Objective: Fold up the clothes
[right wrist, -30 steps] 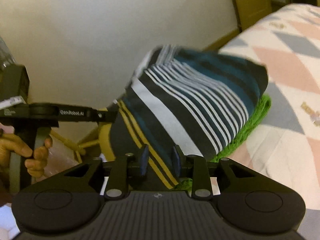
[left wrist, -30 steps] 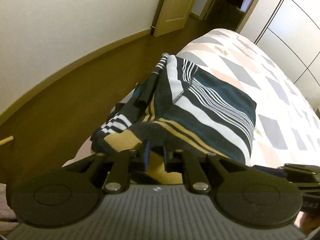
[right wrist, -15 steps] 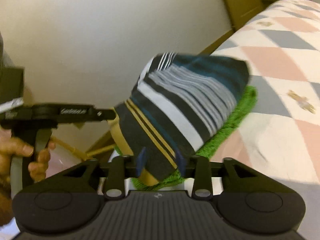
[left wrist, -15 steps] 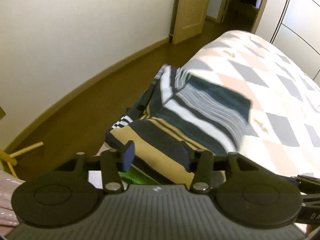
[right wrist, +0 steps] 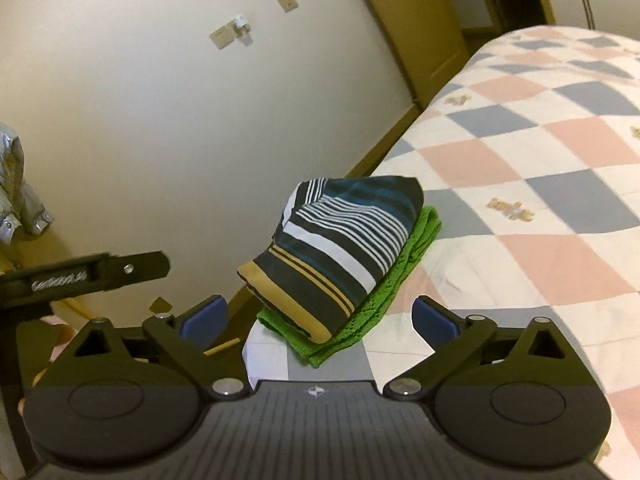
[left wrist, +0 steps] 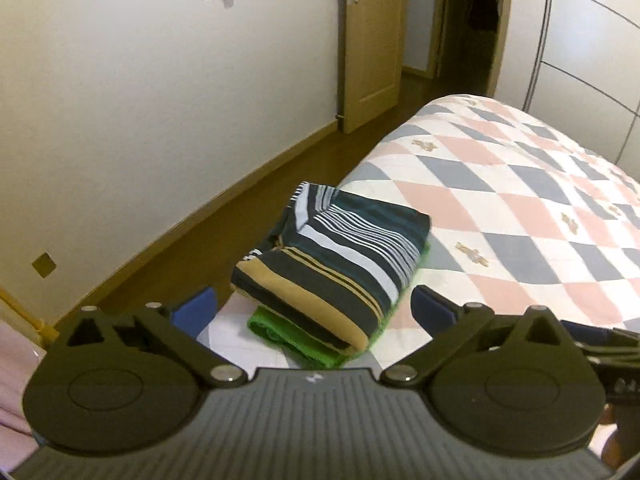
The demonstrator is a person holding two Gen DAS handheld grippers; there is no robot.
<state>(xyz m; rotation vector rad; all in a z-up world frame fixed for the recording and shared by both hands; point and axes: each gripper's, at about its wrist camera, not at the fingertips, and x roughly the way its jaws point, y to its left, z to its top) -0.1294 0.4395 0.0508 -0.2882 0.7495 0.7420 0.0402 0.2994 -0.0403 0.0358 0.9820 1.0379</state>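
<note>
A folded striped garment (left wrist: 340, 264) in dark teal, white and tan lies on top of a folded green garment (left wrist: 288, 332) at the bed's near corner. The same stack shows in the right wrist view, striped garment (right wrist: 340, 240) over green garment (right wrist: 404, 276). My left gripper (left wrist: 314, 308) is open, drawn back just short of the stack, with nothing between its blue pads. My right gripper (right wrist: 320, 318) is open too, also clear of the stack. The left gripper's body (right wrist: 80, 276) shows at the left of the right wrist view.
The bed (left wrist: 520, 208) carries a pink, grey and white checked quilt. A cream wall (left wrist: 140, 120) and brown floor (left wrist: 224, 232) run along the left. An open door (left wrist: 368, 44) stands beyond. Wardrobe panels (left wrist: 588, 52) are at the right. Silvery fabric (right wrist: 20, 184) hangs at the far left.
Both grippers held the striped garment a second ago. They set it down on the green garment, opened, and pulled back from the stack.
</note>
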